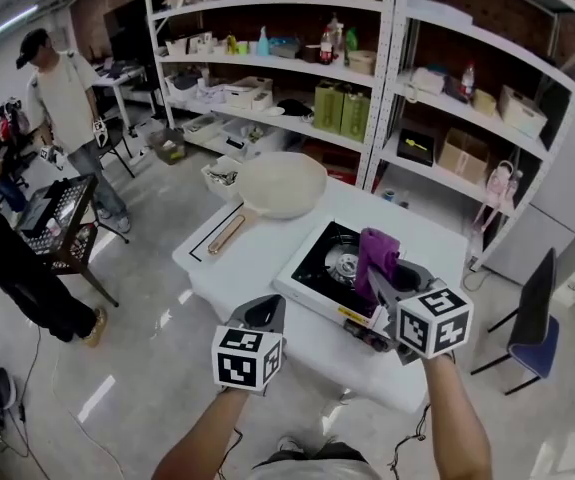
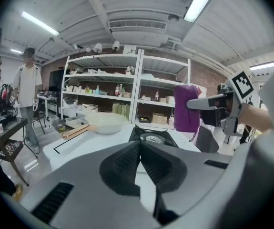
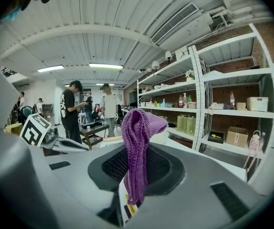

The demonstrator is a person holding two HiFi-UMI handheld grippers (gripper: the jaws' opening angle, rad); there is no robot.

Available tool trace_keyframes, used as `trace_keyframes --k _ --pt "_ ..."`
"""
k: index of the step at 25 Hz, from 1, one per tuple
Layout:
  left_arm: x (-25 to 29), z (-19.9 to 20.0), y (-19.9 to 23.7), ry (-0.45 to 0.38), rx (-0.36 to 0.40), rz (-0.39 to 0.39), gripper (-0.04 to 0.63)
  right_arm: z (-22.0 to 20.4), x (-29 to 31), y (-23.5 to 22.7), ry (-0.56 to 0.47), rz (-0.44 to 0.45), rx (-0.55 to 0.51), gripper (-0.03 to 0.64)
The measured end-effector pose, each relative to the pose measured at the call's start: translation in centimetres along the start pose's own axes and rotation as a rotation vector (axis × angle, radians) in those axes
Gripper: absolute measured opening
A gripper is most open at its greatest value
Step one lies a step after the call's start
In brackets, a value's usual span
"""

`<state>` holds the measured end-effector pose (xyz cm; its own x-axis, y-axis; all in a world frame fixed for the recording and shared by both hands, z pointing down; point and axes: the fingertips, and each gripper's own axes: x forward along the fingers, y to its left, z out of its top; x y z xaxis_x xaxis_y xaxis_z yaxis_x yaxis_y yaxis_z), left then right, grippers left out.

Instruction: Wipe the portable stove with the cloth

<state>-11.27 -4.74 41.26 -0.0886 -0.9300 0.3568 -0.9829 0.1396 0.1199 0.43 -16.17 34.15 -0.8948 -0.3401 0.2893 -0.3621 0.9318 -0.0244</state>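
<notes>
Purple cloth (image 3: 137,147) hangs clamped in the right tool (image 1: 379,286) above the portable stove (image 1: 329,264), near the front edge of the worktop (image 1: 252,258). The left tool (image 1: 265,314), jaws together and empty, hovers by that edge.

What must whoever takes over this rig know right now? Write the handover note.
Left gripper: jaws together, empty, held over the near edge of the table.
Right gripper: shut on the purple cloth, held in the air above the stove, not touching it.
The stove sits on the table's right part; a pan lies beyond it.
Done: cloth is in hand.
Left: lower the cloth onto the stove and wipe it; no wiping shows yet.
</notes>
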Motion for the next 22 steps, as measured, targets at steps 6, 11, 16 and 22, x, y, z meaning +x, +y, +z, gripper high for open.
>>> trace_keyframes --k 6,11,16,22 --pt "2.6 0.2 1.1 0.017 0.019 -0.026 0.003 2.3 3.2 -3.4 0.009 -0.015 -0.021 0.071" --pt "5.5 0.7 2.5 0.034 0.042 -0.036 0.003 3.2 7.2 -6.2 0.009 -0.003 -0.009 0.071" --pt "9.4 1.9 4.1 0.052 0.05 -0.035 0.003 3.2 12.0 -9.0 0.045 0.033 -0.018 0.071" --pt "13.4 2.5 5.6 0.094 0.056 -0.027 0.003 2.8 17.8 -12.0 0.087 0.085 -0.004 0.071"
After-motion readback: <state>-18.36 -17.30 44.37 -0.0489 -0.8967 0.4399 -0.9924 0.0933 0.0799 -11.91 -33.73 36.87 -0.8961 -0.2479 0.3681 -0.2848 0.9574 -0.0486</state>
